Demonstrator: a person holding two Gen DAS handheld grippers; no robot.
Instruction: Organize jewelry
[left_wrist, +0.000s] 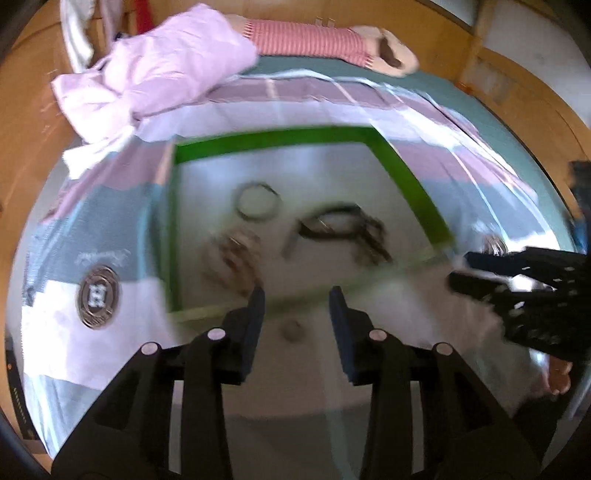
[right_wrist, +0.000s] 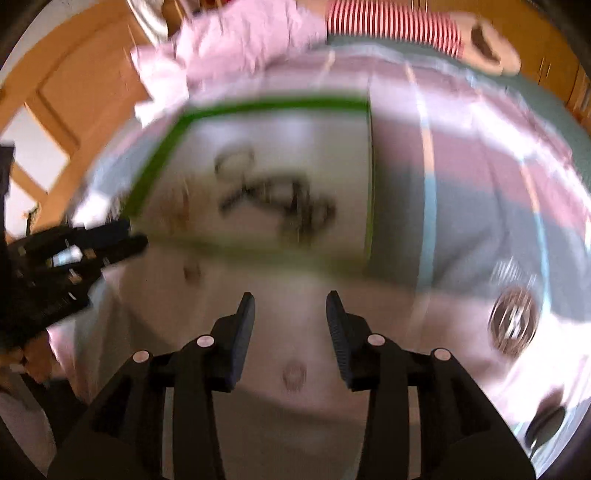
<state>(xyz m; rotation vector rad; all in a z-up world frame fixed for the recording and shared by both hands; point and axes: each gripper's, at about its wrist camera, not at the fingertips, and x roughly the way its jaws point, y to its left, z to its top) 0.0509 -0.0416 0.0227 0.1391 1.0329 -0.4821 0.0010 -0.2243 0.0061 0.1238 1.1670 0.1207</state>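
Jewelry lies scattered on a pale grey tray with a bright green rim (left_wrist: 406, 173), which sits on a bed covered by a pink, grey and white checked sheet (left_wrist: 110, 206). Within the tray, the left wrist view shows a thin dark round bangle (left_wrist: 257, 202) toward the far side, a tangle of dark chain and cord (left_wrist: 343, 230) to its right, and a brownish blurred bracelet (left_wrist: 236, 258) nearer the left rim. A small round ring-like piece (left_wrist: 293, 329) rests apart from these, on the pale surface nearer the camera, just ahead of the left gripper (left_wrist: 297, 306). That gripper's jaws stand wide apart with nothing between them. The right gripper (right_wrist: 290, 314) also has its jaws spread wide and holds nothing; the same small ring shows just beyond its fingers. Both views are smeared by motion blur, the right wrist one more so, so finer detail of the pieces cannot be told. A round silver and dark emblem (left_wrist: 98, 297) marks the sheet left of the tray. At the head of the bed lie a crumpled lilac cloth (left_wrist: 166, 62) and a red-and-white striped soft toy (left_wrist: 306, 38).
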